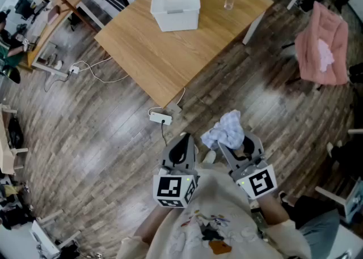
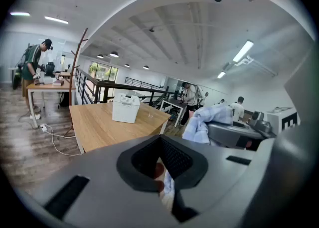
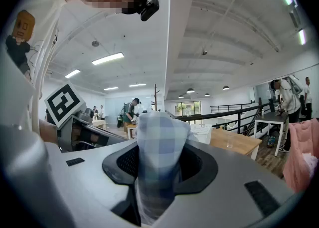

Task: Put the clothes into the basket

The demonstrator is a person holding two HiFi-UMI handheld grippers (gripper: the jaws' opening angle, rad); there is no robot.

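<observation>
A light blue checked cloth is bunched up between the jaws of my right gripper, which is shut on it. In the right gripper view the cloth fills the gap between the jaws and stands up above them. My left gripper is held close beside it, low near my body, and its jaws look shut with nothing gripped at the tips. The white basket stands far ahead on a wooden table. It also shows small in the left gripper view.
A clear glass stands on the table right of the basket. A pink garment hangs over a chair at the far right. A white power strip and its cable lie on the wooden floor before the table. People work at desks in the background.
</observation>
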